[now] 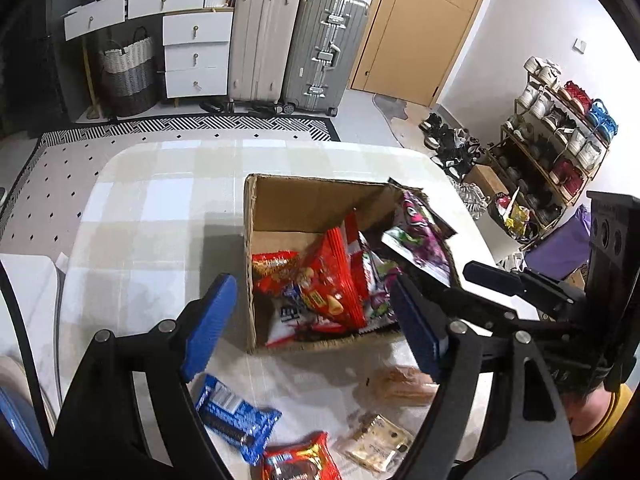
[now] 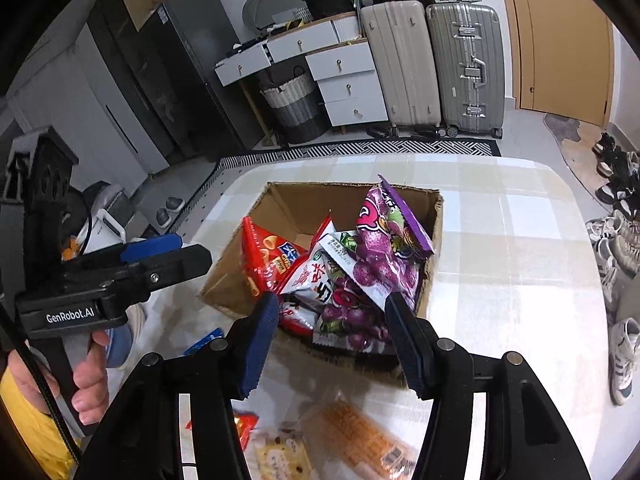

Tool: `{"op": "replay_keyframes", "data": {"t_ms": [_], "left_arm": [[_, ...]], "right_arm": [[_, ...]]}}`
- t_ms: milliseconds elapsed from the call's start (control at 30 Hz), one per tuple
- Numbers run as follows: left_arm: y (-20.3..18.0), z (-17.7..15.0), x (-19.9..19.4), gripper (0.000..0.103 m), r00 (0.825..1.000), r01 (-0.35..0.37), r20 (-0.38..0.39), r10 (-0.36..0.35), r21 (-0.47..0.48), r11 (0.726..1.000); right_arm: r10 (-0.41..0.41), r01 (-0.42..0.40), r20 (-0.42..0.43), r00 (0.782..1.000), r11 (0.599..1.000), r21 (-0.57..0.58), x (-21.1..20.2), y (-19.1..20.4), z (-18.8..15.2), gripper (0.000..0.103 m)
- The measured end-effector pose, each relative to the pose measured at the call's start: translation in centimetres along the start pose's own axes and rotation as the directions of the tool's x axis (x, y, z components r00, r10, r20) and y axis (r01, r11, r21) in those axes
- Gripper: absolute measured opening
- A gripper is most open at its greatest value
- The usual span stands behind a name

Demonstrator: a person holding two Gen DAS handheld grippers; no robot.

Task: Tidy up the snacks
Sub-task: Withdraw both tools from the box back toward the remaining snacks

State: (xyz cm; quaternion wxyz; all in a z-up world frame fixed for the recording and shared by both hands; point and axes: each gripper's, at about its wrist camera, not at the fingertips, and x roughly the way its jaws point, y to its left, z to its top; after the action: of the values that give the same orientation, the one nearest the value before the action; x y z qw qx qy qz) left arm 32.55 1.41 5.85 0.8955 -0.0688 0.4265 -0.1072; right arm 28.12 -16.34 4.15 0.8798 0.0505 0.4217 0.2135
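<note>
We are in a lived-in room with suitcases [image 1: 296, 36], a white drawer unit [image 1: 196, 54] and a shoe rack [image 1: 560, 136] behind a tabletop [image 1: 160, 200] covered in a pale checked cloth. In the middle of it stands an open cardboard box [image 1: 320, 196], and we judge the sorting to be well under way but not finished. The box already holds several packets: a red chip bag [image 1: 332, 276] leaning upright, a purple grape-candy bag [image 2: 384, 236] propped against the right wall, a white-and-red packet [image 2: 308, 276] between them, and more wrappers beneath that we cannot make out; the far left corner of the box floor is bare. Left to do, as we read it, are the snacks lying loose on the near side of the tabletop: a blue wrapped bar [image 1: 236, 416], a small red packet [image 1: 296, 460], a pale biscuit packet [image 1: 380, 442] and a clear-wrapped orange-brown cake [image 2: 360, 432]. Our left hand-held gripper [image 1: 316, 328] hangs above the near wall of the box with its blue pads spread wide and nothing between them. Our right hand-held gripper [image 2: 332, 340] hovers over the box's near right corner, jaws moderately apart and also empty, though the packets show through the gap behind them.
</note>
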Motion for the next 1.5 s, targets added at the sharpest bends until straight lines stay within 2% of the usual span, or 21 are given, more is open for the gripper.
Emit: {"op": "replay_keyframes", "data": {"t_ms": [200,433,500,567,633,867,967,1033,1067,1167,1267,1367,1433,1500], "left_arm": [[-1.1,-2.7,-3.5,0.079,1.000,0.007,0.024,-0.007,-0.013,1.000],[-3.5,-7.3,-9.2,0.080,0.994,-0.043,0.106,0.039,0.034,0.999],[-3.9,-8.6,-10.7,0.082,0.990,-0.050,0.131,0.044,0.042,0.998],[-4.5,-10.3,-12.6,0.083,0.986,-0.053,0.160,0.045,0.043,0.998],[-5.1,-11.6,-14.0,0.083,0.983,-0.045,0.181,0.035,0.049,0.998],[-7.5,-16.9,-19.0,0.084,0.967,-0.091,0.247,0.067,0.087,0.992],[-7.9,-18.7,-20.7,0.090,0.957,-0.101,0.278,0.077,0.072,0.992],[-8.1,-19.9,-21.7,0.101,0.949,-0.114,0.303,0.090,0.061,0.992],[-8.2,-20.6,-22.3,0.103,0.941,-0.126,0.322,0.103,0.054,0.991],[-9.0,-22.4,-23.9,0.103,0.924,-0.167,0.359,0.133,0.066,0.984],[-9.8,-24.0,-25.1,0.103,0.894,-0.206,0.416,0.163,0.060,0.977],[-9.8,-25.1,-25.2,0.103,0.880,-0.209,0.446,0.162,0.058,0.976],[-9.3,-25.3,-24.2,0.103,0.879,-0.218,0.443,0.174,0.050,0.975],[-8.5,-24.8,-22.7,0.103,0.891,-0.213,0.417,0.180,0.033,0.977]], "right_arm": [[0.026,-0.027,0.041,0.999,0.999,0.033,-3.5,0.4,-1.4,0.057],[0.039,-0.041,0.094,0.995,0.999,0.023,-8.3,2.6,-5.0,0.058],[0.040,-0.042,0.118,0.992,0.999,0.015,-9.7,3.3,-6.2,0.070],[0.040,-0.042,0.155,0.987,0.999,0.012,-11.4,3.9,-7.9,0.075],[0.045,-0.046,0.174,0.984,0.999,0.004,-12.5,4.4,-9.4,0.075],[0.047,-0.046,0.228,0.972,0.999,-0.012,-15.4,5.7,-13.2,0.075],[0.052,-0.051,0.258,0.965,0.999,-0.012,-16.6,6.2,-14.5,0.080],[0.057,-0.052,0.272,0.961,0.998,-0.024,-17.1,6.5,-15.1,0.082],[0.057,-0.050,0.279,0.958,0.998,-0.031,-17.3,6.8,-15.5,0.082],[0.059,-0.043,0.297,0.953,0.997,-0.060,-17.7,7.4,-16.6,0.086],[0.047,-0.019,0.335,0.941,0.996,-0.084,-17.7,8.0,-17.6,0.096],[0.008,0.020,0.369,0.929,0.997,-0.074,-16.8,7.8,-18.3,0.102],[0.002,0.021,0.363,0.932,0.998,-0.059,-15.6,7.3,-18.3,0.102],[0.005,0.009,0.335,0.942,0.999,-0.041,-13.7,6.6,-18.3,0.102]]}}
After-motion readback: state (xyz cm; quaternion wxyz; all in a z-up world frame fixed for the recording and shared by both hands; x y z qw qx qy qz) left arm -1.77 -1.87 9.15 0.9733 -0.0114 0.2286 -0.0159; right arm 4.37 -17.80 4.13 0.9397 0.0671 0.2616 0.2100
